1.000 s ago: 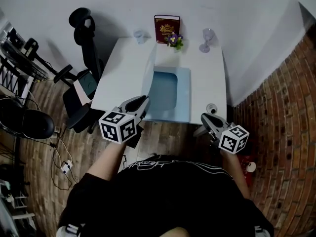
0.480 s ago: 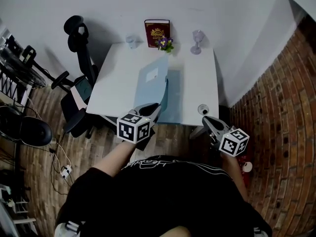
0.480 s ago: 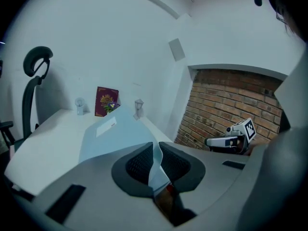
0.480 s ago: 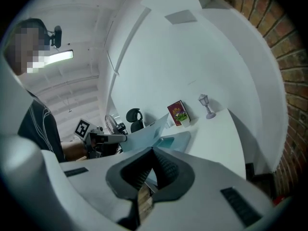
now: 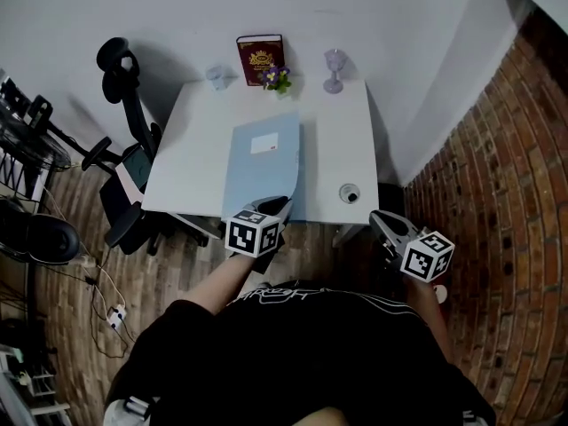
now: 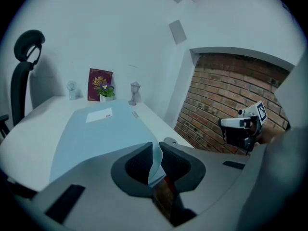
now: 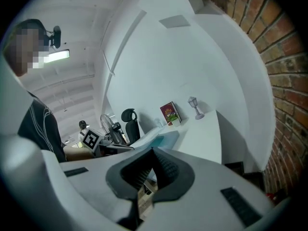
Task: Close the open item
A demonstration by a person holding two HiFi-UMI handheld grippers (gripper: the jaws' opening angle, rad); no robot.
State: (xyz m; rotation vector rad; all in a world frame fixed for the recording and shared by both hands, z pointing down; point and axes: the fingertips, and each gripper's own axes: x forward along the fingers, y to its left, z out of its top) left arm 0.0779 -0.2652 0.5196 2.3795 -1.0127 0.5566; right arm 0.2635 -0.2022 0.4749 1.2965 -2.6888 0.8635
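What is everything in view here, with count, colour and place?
table: 1, white, against the far wall
folder: 1, light blue, lying mid-table
book: 1, dark red and gold, upright at far edge
flowering plant: 1, purple, before the book
goblet: 1, clear, far edge, right of plant
small glass: 1, clear, far edge, left of book
round object: 1, pale, table's right front; kind unclear
office chair: 1, black, left of table
left gripper: 1, grey, shut on folder's front edge
right gripper: 1, grey, shut, empty, off table's right front corner
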